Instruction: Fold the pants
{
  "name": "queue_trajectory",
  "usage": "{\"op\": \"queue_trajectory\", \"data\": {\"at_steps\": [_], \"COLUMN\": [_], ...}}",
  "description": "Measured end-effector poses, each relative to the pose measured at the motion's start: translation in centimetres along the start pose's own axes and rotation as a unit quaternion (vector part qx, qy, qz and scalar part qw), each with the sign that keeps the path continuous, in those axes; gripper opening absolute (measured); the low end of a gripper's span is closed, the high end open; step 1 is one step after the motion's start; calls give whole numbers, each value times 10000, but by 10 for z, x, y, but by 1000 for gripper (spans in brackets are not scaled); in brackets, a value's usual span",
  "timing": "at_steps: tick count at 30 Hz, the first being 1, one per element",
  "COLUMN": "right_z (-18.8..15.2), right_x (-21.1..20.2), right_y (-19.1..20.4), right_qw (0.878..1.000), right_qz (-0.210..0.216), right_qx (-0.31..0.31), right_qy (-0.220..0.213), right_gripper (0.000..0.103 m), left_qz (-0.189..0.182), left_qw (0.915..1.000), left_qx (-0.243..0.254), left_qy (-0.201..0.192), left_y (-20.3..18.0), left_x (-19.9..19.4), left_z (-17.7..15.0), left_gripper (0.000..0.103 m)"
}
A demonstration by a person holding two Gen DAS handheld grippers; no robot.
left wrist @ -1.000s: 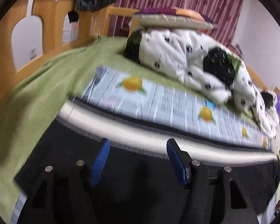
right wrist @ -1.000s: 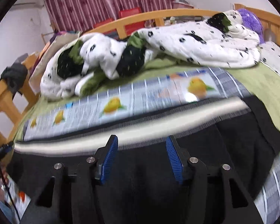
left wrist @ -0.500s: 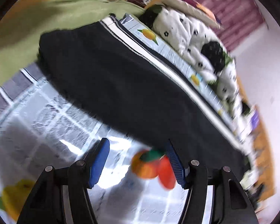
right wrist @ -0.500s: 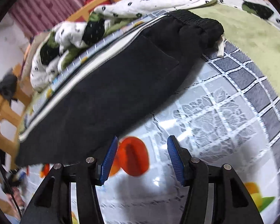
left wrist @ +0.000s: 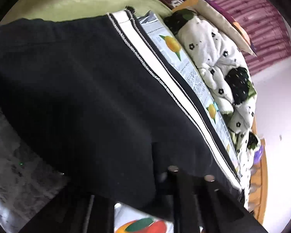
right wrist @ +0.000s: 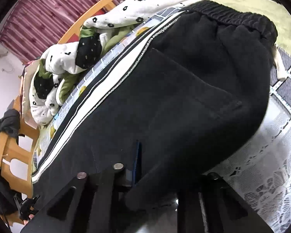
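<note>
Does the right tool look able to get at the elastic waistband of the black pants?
Probably yes: the waistband lies uncovered at the far end. The right tool is at the near edge of the pants, fabric between its fingers.

The left gripper sits at the bottom of its frame, tilted. Black cloth lies over its fingers and hides the tips, so you cannot tell how wide they stand. The right gripper is at the bottom middle of its frame, tilted too. One blue pad peeks out; cloth sits between the fingers, squeezed or not, hard to say
</note>
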State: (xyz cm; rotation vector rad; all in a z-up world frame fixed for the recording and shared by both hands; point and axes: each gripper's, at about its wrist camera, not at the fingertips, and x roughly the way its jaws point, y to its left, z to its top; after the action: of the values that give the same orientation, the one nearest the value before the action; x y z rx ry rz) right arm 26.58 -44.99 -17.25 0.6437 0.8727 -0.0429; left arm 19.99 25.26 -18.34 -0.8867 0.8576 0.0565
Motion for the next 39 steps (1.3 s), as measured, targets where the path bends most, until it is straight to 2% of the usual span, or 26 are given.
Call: {"op": "queue_trajectory", "data": {"at_steps": [2, 6, 10, 14, 18, 22, 24, 26, 28, 31, 33, 36, 39], "right_z": [-6, -25, -53, -83, -111, -131, -135, -139, -144, -145, -141, -126, -107], "right_x": [-20, -56, -99, -140, -159, -165, -175, -190, -206, -222, -230, -230, -215], "right_y": [-1, -10, -19, -41, -60, -69, -62, -56, -50, -38, -25, 1, 34], "right_qw": [9996, 9989, 9995, 9996, 9984, 9948, 9911, 9861, 9807, 9716, 9688, 9654, 9612], "right_qz": [77, 189, 34, -62, -374, -784, -960, -1151, -1302, -1495, -1465, -1357, -1210], "right_qx": [47, 207, -84, -236, -423, -631, -898, -1183, -1448, -1833, -1999, -2223, -2459], "right_qy": [-269, -376, -314, -167, -13, 145, 196, 214, 173, 79, -29, -156, -325], "right_gripper": [8, 8, 8, 8, 9, 16, 21, 25, 25, 25, 25, 26, 42], "left_qz": [-38, 106, 261, 155, 201, 547, 808, 941, 863, 708, 707, 673, 508], "left_qw": [9998, 9984, 9943, 9923, 9893, 9818, 9742, 9629, 9567, 9596, 9609, 9584, 9580], "left_qx": [183, 545, 992, 1126, 1353, 1731, 2038, 2500, 2771, 2721, 2675, 2772, 2814], "left_qy": [3, 70, 280, 499, 514, 552, 535, 389, 222, 132, 66, -91, -201], "left_y": [1, 2, 9, 25, 32, 26, 20, 16, 17, 22, 18, 4, -12], "left_x": [-14, -43, -73, -99, -118, -124, -136, -154, -173, -193, -196, -199, -202], "left_z": [-7, -29, -63, -98, -125, -138, -143, -151, -158, -156, -146, -125, -103], "left_gripper": [11, 11, 11, 12, 13, 24, 37, 40, 40, 40, 40, 40, 40]}}
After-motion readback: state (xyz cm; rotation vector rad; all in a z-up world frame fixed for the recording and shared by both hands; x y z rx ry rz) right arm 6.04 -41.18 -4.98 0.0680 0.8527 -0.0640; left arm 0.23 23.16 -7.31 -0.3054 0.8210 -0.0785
